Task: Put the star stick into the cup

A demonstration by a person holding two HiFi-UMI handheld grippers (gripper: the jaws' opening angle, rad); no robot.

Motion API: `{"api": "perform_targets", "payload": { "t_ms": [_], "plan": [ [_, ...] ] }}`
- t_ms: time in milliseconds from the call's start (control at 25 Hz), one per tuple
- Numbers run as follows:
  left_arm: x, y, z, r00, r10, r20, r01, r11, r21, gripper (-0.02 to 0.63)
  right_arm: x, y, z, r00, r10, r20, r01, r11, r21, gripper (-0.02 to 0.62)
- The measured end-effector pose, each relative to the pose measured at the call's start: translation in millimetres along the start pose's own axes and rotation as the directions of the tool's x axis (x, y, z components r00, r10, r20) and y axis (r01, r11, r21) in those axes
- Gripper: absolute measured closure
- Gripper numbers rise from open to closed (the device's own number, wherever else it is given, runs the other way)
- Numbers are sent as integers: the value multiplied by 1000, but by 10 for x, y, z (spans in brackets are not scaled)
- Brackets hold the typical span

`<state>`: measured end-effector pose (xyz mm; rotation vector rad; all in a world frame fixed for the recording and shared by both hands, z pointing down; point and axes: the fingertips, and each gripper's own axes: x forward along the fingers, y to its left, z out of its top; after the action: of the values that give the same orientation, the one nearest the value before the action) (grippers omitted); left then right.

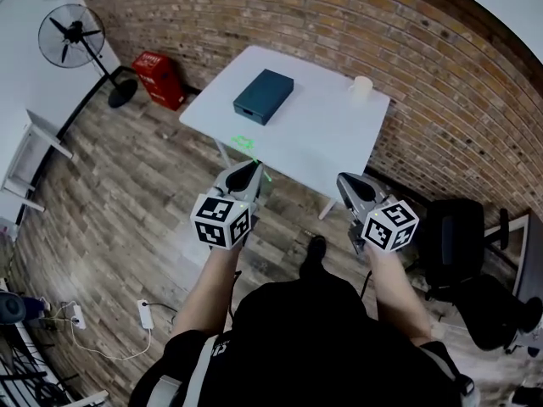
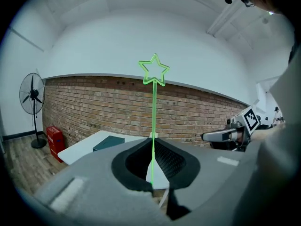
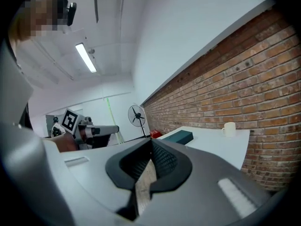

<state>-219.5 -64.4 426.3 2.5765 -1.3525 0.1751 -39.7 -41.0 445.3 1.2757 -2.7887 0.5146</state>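
A thin green star stick [image 2: 154, 121] stands upright between the jaws of my left gripper [image 2: 153, 138], which is shut on its lower end; its star [image 2: 154, 70] rises high above the jaws. In the head view the left gripper [image 1: 252, 168] is short of the near edge of the white table [image 1: 339, 134], with the star [image 1: 243, 142] over that edge. The white cup [image 1: 361, 87] stands at the table's far right corner, also seen from the right gripper view as cup [image 3: 229, 128]. My right gripper [image 1: 344, 180] is level beside the left, shut and empty.
A dark teal box [image 1: 264, 96] lies on the table's far left part. A brick wall [image 1: 441, 75] runs behind and right of the table. A standing fan [image 1: 72, 36] and a red crate [image 1: 159, 79] are at the far left, a black chair [image 1: 458, 244] at the right.
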Motion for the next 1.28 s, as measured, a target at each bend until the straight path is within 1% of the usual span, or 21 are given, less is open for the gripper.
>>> {"api": "perform_targets", "payload": {
  "t_ms": [120,320,520,640,840,1040,1160,1280],
  "plan": [
    [509,-12,141,1000,-21,-19,21,1000,9,585,165,-429,109,1000,-5,-1,5,999,35,595],
    [1281,19,410,999,-29,-34,30,999,28,586,371,-1098,359,1000,-7,1,7,999,41,595],
    [2011,-43,511,996,-59,-60,61,997,38,585,474,-1761,523,999,-39,6,39,998,46,595],
    [2361,-83,596,995,-75,-61,78,996,43,584,521,-2097,619,998,-57,6,56,997,46,595],
    [2716,-21,667,994,-91,-62,93,995,39,584,667,-2371,728,998,-64,0,64,997,40,595],
    [3043,207,770,991,-124,-49,125,992,34,584,914,-2565,810,995,-96,1,96,995,37,595],
    [3284,351,850,985,-166,-50,167,985,32,584,1077,-2682,887,991,-137,7,137,989,50,595],
    [3532,439,873,972,-227,-68,230,973,35,584,1221,-2787,906,982,-187,-1,186,981,57,595]
  ]
}}
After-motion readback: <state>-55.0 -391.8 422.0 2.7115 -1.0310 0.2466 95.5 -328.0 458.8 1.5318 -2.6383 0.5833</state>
